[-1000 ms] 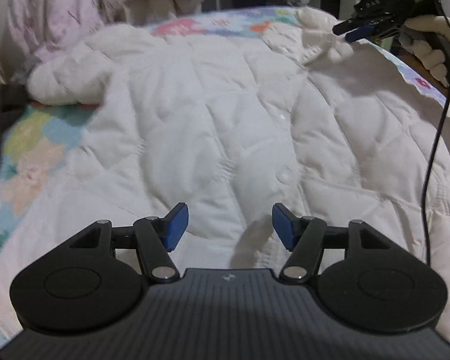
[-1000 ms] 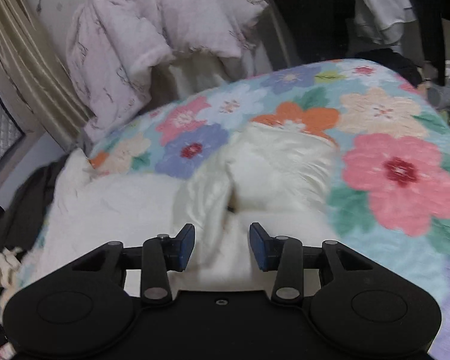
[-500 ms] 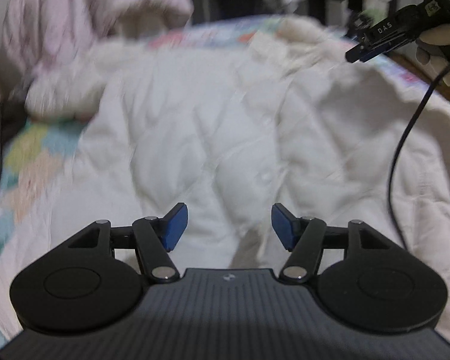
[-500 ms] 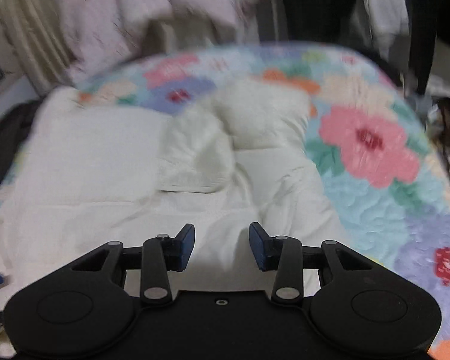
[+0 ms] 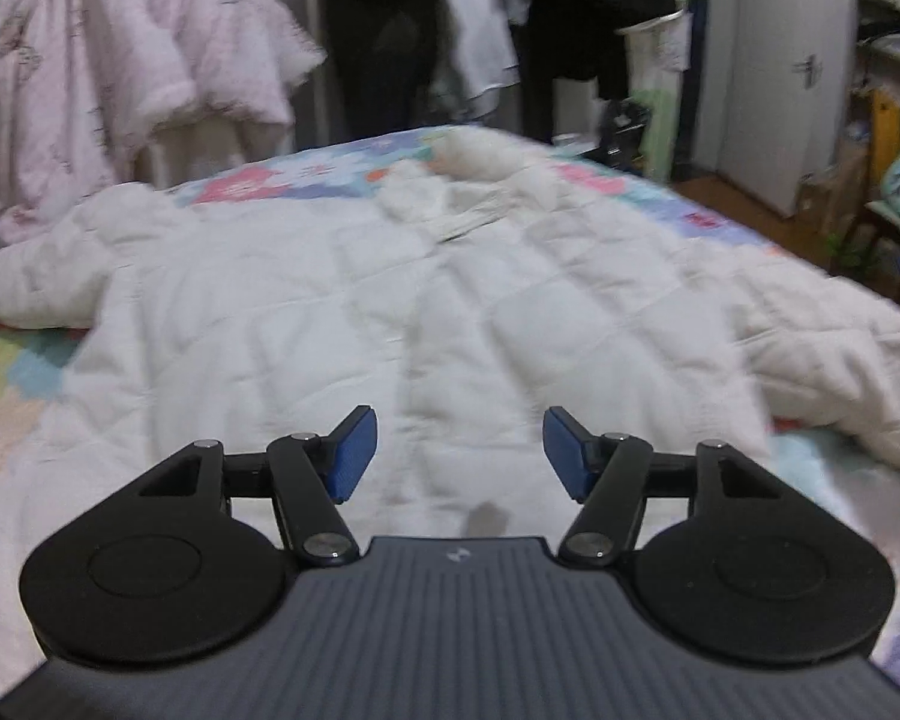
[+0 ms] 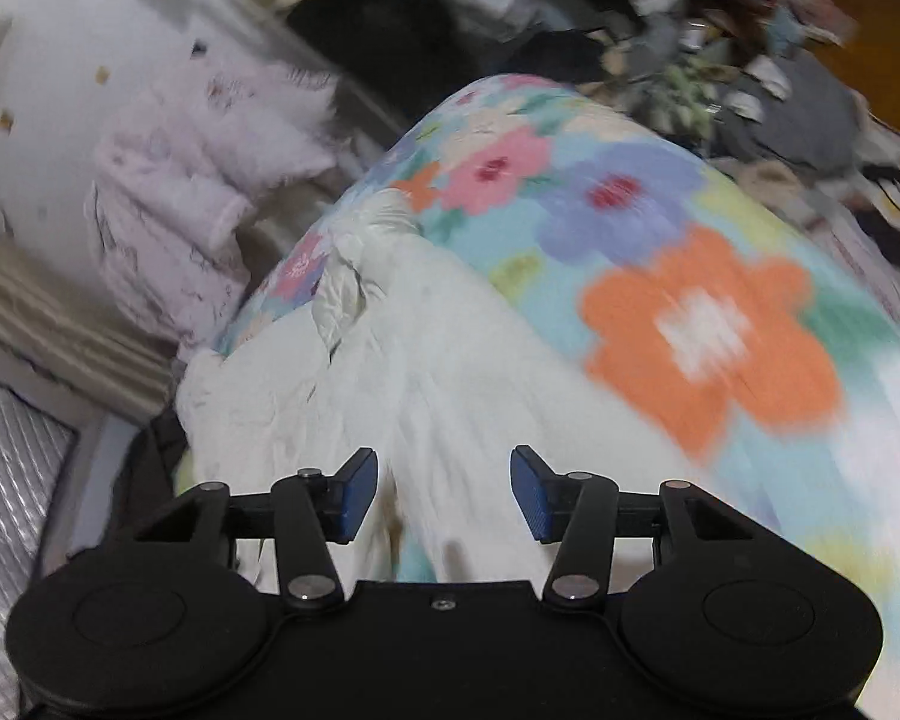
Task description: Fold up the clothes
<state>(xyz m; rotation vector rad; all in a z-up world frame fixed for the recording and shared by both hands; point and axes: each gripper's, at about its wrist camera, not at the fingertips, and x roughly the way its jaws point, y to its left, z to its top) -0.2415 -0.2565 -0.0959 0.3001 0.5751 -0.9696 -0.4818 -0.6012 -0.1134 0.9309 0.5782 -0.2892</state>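
We've got the white quilted coat (image 5: 426,300) spread flat across the floral bed cover (image 6: 690,276), its length running away from us toward the far edge. Our left claw (image 5: 459,456) hovers wide open over the near hem, empty. Our right claw (image 6: 444,492) is open too, gripping nothing, with the coat's right side directly ahead. Puffy, soft, crinkled; both claws look equally near.

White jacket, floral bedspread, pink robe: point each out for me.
white jacket (image 5: 450,300), left wrist view, quilted middle panel
floral bedspread (image 6: 708,324), right wrist view, orange flower
pink robe (image 5: 120,90), left wrist view, hanging body
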